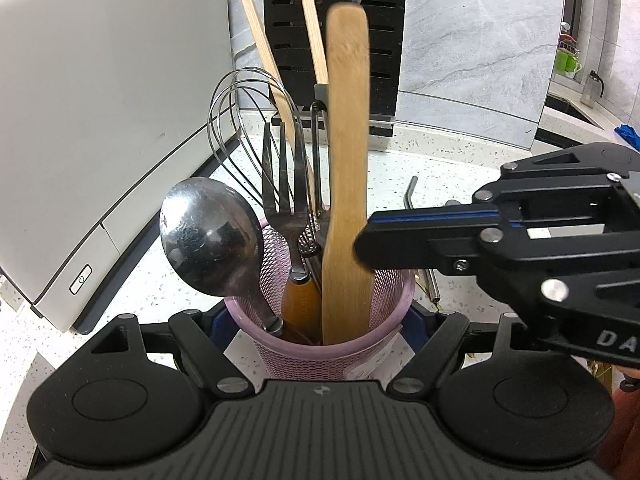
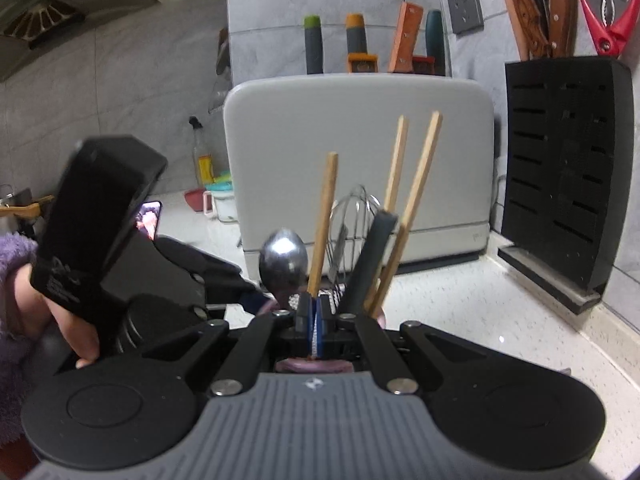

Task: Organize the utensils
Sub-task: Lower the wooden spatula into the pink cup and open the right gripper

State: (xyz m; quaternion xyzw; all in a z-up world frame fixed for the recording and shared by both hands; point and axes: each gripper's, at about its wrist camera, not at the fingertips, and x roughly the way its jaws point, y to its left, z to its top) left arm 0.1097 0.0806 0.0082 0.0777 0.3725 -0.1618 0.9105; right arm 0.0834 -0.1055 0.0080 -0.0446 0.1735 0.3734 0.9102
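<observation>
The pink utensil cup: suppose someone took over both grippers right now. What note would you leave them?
Left gripper: shut on the pink mesh cup, steadying it upright on the counter.
Right gripper: shut, apparently on the wooden spatula, which stands in the cup.
Already in the cup: spoon, fork, whisk, chopsticks.
Left to do: release the spatula. A thin metal utensil lying on the counter beside the cup probably goes in next.
</observation>
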